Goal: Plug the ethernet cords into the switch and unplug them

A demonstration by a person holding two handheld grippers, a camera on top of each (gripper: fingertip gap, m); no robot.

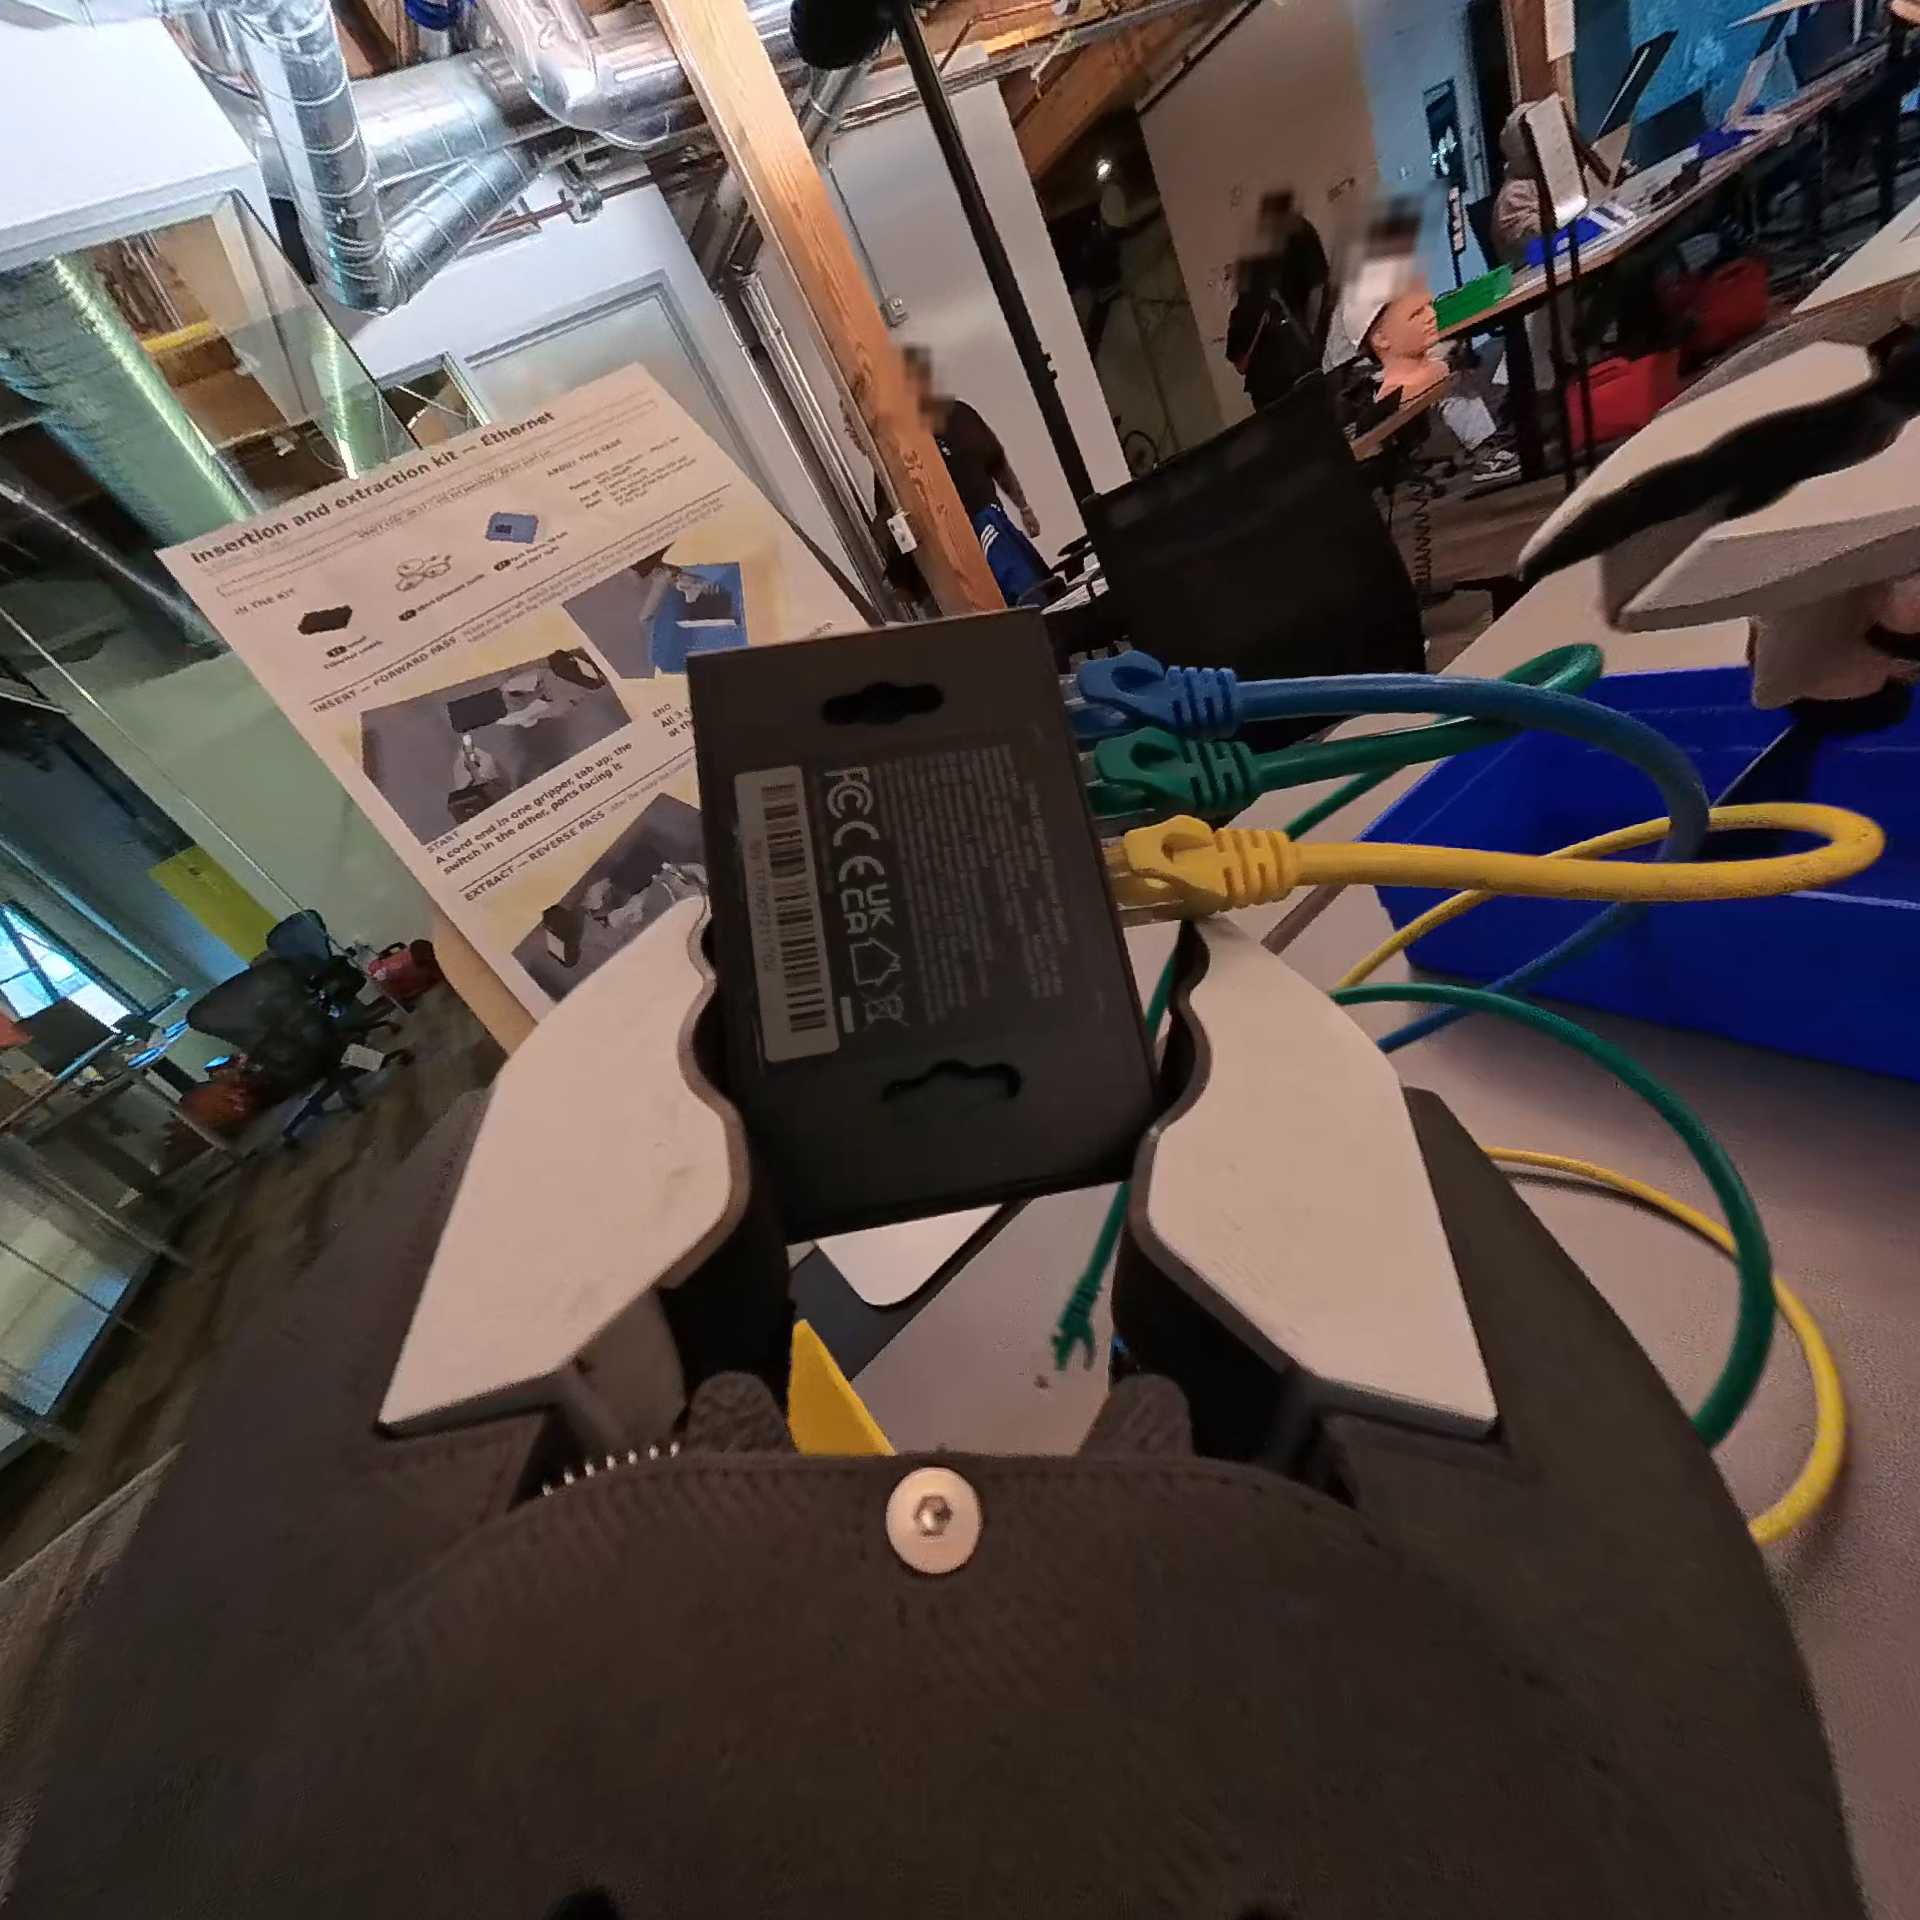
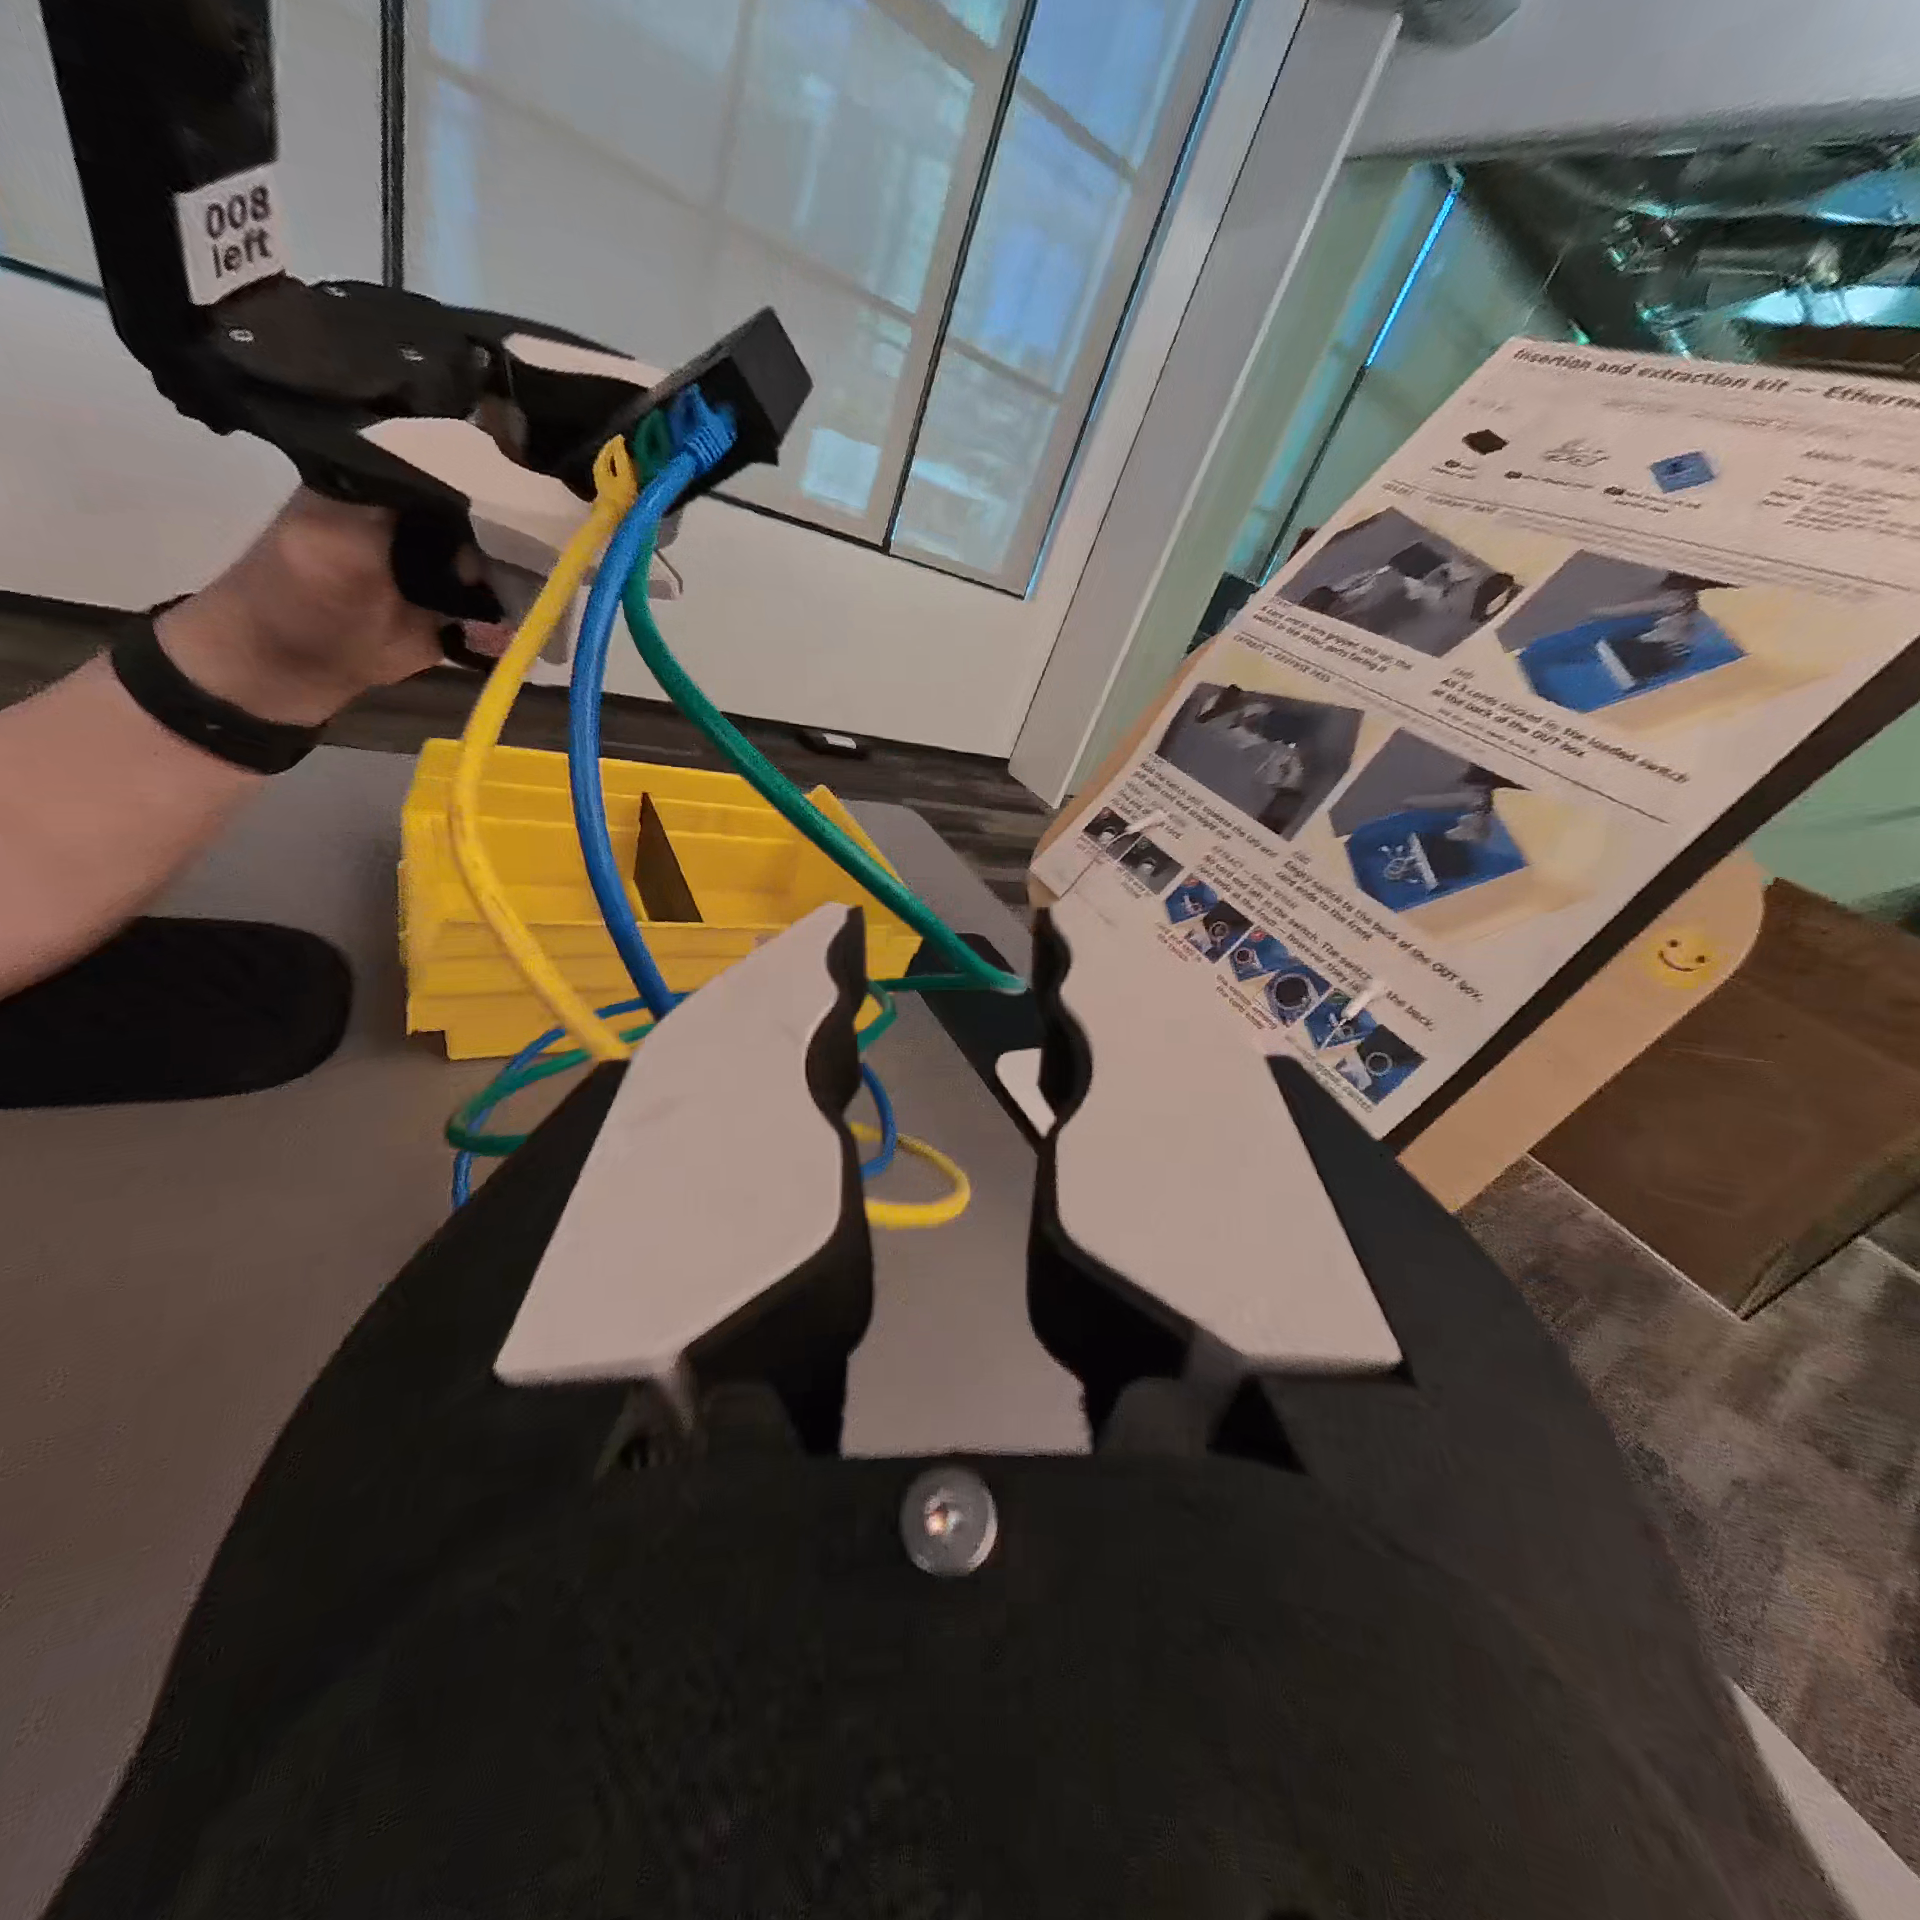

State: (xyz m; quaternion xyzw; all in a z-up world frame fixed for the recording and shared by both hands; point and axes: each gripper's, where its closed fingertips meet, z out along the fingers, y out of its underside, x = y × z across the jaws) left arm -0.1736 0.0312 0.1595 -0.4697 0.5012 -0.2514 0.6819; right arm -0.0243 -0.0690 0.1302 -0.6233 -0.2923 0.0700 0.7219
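Observation:
My left gripper point(image 1: 940, 940) is shut on a black ethernet switch point(image 1: 914, 883) and holds it above the table, underside toward the camera. Blue point(image 1: 1164, 694), green point(image 1: 1184, 771) and yellow point(image 1: 1216, 862) cords are plugged into its right side and hang down to the table. In the right wrist view the switch point(image 2: 743, 390) is up at the left in the left gripper point(image 2: 582, 436), with the blue point(image 2: 592, 769), green point(image 2: 769, 779) and yellow point(image 2: 488, 748) cords drooping. My right gripper point(image 2: 945, 935) is open and empty, lower and apart from the switch; it shows in the left wrist view point(image 1: 1558, 561).
A blue bin point(image 1: 1683, 883) stands on the grey table point(image 1: 1558, 1195) at the right. A yellow bin point(image 2: 582, 894) stands behind the cords. An instruction poster point(image 2: 1455, 748) leans at the table's edge. People and desks are far behind.

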